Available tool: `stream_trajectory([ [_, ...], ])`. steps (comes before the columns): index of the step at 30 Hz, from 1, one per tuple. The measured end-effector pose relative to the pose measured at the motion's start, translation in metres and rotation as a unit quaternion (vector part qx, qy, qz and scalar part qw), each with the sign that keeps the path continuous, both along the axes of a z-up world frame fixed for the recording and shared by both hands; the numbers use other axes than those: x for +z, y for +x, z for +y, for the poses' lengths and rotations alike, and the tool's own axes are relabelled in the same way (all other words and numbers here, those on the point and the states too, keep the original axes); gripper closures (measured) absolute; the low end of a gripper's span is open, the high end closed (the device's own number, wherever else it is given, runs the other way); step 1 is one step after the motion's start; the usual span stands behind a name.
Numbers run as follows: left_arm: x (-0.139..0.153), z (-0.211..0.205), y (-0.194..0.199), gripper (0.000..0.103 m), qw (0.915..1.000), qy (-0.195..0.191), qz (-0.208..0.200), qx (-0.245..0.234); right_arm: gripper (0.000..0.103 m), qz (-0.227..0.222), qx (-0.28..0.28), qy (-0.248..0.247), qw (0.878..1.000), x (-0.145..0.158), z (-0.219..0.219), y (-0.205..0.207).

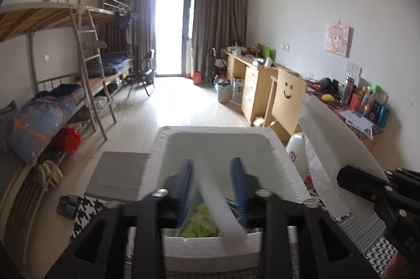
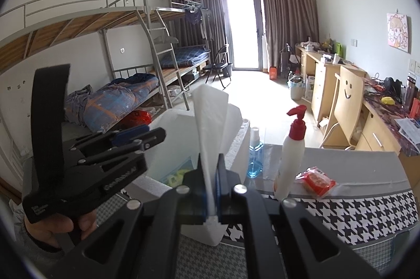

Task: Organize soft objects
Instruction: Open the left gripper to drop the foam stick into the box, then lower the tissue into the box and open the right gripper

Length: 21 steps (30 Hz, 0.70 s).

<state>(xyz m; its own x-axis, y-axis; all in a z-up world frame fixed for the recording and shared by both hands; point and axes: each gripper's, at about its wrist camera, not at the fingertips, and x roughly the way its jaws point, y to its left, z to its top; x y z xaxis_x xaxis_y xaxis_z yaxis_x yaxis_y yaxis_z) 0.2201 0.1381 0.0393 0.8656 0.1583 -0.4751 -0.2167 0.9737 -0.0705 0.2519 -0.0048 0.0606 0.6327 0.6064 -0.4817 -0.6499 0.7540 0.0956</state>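
Bunk beds point(image 1: 65, 48): metal frames along the left wall, with a rolled blue and orange quilt point(image 1: 39, 121) on the nearest lower bunk.
Left gripper point(image 1: 212, 189): held over a white foam box, blue pads apart, released. A white strip point(image 1: 223, 208), blurred, lies slanted in the gap between the pads; whether it touches them cannot be told. In the right wrist view this gripper sits at the left, held by a hand point(image 2: 52, 226).
Foam box point(image 1: 286, 168): open on top, standing on a table covered with a black and white houndstooth cloth point(image 2: 354, 213). Inside, under the left gripper, a clear packet with green and yellow print point(image 1: 202, 224).
Right gripper point(image 2: 211, 189): just right of the box, clenched tight on a folded white sheet point(image 2: 210, 111), which stands upright from the pads and fans out above them. In the left wrist view the sheet leans beside the box's right wall.
Table, right of the box: a blue glass bottle point(image 2: 254, 155), then a white pump bottle with a red top point(image 2: 292, 150), then a red packet point(image 2: 317, 180) lying flat.
Desks point(image 1: 257, 77): wooden, cluttered, along the right wall.
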Motion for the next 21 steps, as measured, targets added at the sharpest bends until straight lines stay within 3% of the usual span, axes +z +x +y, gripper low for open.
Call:
stream_trajectory([
  [1,0.002,0.001,-0.003,0.033,1.0000,0.001,-0.006,0.005,0.095,0.000,-0.001,0.000,1.000,0.000,0.000,0.001],
  [2,0.004,0.002,-0.005,0.026,0.9999,0.002,-0.013,0.011,0.095,0.001,-0.001,0.002,1.000,0.000,0.000,0.002],
  [7,0.011,0.004,-0.014,0.008,0.9994,0.008,-0.025,0.022,0.095,0.002,-0.003,0.002,1.000,0.001,0.000,0.003],
  [21,0.013,0.019,-0.034,0.001,0.9971,0.022,-0.039,0.062,0.095,-0.006,0.018,-0.002,1.000,0.004,0.021,0.003],
])
